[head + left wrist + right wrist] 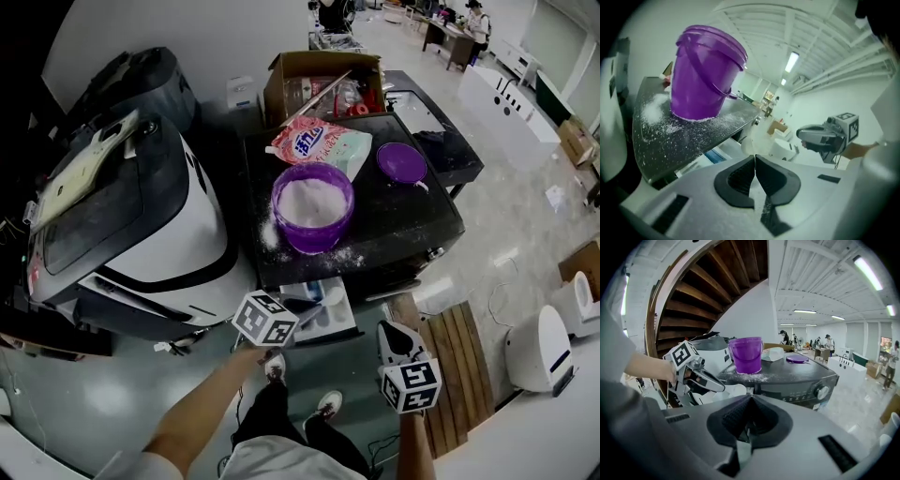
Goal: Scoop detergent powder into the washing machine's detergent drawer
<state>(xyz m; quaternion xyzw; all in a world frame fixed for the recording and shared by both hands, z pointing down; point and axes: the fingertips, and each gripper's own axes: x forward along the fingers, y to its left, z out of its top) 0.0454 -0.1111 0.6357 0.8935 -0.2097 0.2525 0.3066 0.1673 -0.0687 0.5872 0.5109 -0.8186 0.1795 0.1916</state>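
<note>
Before the washing machine | my left gripper and right gripper hang low, jaws pressed together on nothing | powder-filled purple bucket stands on top, lid set aside for scooping | detergent drawer looks pulled out below it, ready to fill

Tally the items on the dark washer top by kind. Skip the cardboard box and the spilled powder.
Purple bucket: 1
Purple lid: 1
Detergent bag: 1
Total: 3
</note>
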